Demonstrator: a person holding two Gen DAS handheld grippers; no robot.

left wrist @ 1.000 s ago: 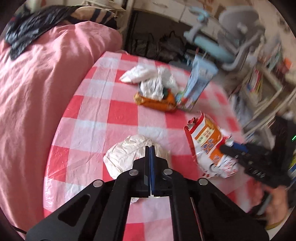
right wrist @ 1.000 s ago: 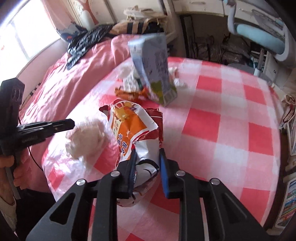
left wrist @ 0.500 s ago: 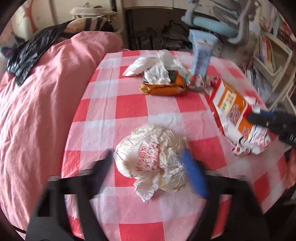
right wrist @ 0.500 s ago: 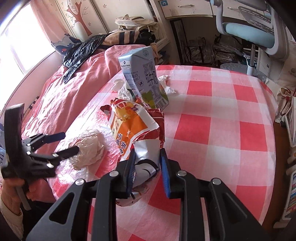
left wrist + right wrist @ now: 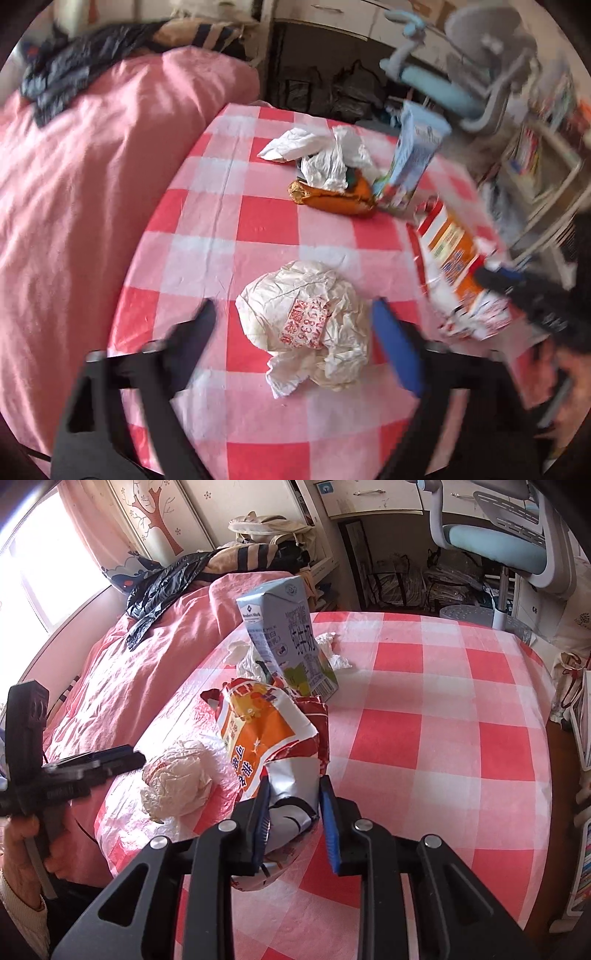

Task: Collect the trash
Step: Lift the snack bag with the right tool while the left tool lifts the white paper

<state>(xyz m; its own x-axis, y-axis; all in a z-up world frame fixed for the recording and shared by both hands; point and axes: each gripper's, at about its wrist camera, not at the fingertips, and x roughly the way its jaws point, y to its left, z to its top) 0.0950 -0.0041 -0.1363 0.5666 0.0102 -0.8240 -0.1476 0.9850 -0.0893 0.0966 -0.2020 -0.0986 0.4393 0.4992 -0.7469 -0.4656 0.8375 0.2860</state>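
At the centre of the left wrist view, a crumpled white wrapper was framed on the checked tablecloth by the widely spread left gripper. Low in the right wrist view, the orange snack bag was clamped by the right gripper, with the milk carton seen upright above it.

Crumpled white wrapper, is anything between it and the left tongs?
Nothing visible. The left tongs are open, fingers either side of the crumpled white wrapper on the checked tablecloth; the snack bag lies off to the right.

Bedroom: pink bed, desk chair
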